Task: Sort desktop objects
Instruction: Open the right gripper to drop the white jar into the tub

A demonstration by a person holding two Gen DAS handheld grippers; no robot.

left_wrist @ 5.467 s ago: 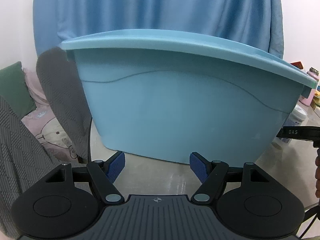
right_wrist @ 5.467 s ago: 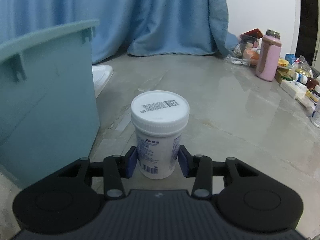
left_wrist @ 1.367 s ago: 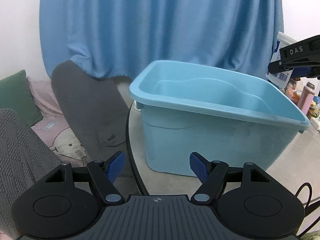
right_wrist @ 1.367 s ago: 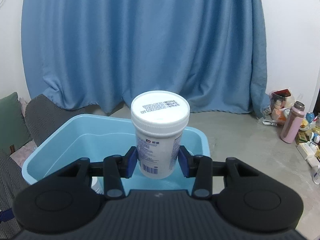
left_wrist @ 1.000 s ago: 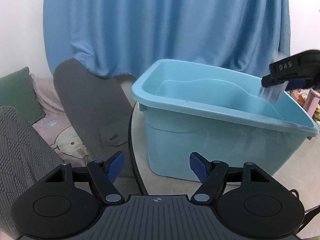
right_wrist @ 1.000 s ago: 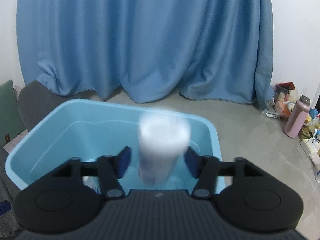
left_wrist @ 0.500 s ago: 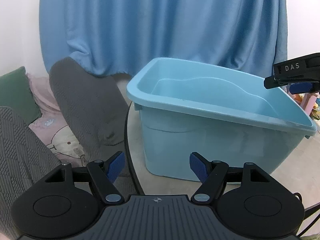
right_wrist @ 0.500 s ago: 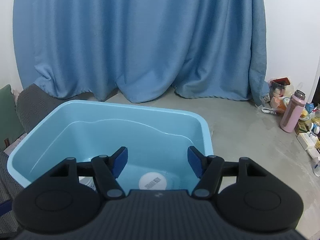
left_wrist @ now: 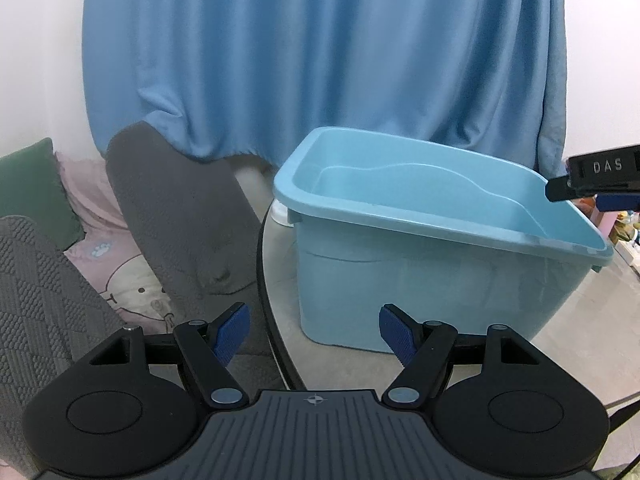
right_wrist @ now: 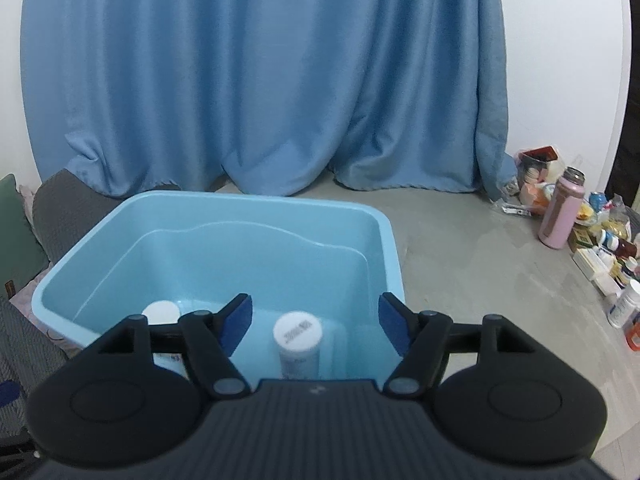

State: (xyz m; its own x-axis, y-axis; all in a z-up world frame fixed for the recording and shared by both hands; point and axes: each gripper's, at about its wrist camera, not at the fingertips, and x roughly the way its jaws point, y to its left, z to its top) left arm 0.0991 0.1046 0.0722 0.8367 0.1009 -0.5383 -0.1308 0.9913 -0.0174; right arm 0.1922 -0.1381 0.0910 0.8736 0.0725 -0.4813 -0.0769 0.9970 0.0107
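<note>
jar: white plastic jar with a printed screw lid (right_wrist: 297,336) stands upright on the floor of the light-blue plastic tub (right_wrist: 256,208), near the tub's front wall, directly below the right hand-held gripper. Slightly blurred in the right wrist view.
second jar: another white-lidded container (right_wrist: 161,312) in the tub's front-left corner, partly hidden behind the gripper body; apart from the first jar.
handling: looks like a light, rigid plastic jar with smooth sides and a paper label, so likely a bit slippery. Best hold is judged to be across the cylinder body below the lid, pads square to the wall. Not fragile by the look of it.
right hand-held gripper (right_wrist: 315,320): released, jaws wide apart, nothing between the blue pads (right_wrist: 236,322); hovers above the tub's front edge.
left hand-held gripper (left_wrist: 314,332): released too, empty, pointed at the tub's outer side wall from lower down, well clear of it.
tub: sits on the grey table (right_wrist: 472,248), near its rounded edge; blue curtain (right_wrist: 280,80) behind.
remaining items: pink bottle (right_wrist: 560,216) and a cluster of small bottles and boxes (right_wrist: 608,252) at the table's right side, well apart from the tub.
progress: two items binned; most of the clutter not yet sorted.
next: probably reach right for one of the small bottles; risk is knocking over tightly packed neighbours.
</note>
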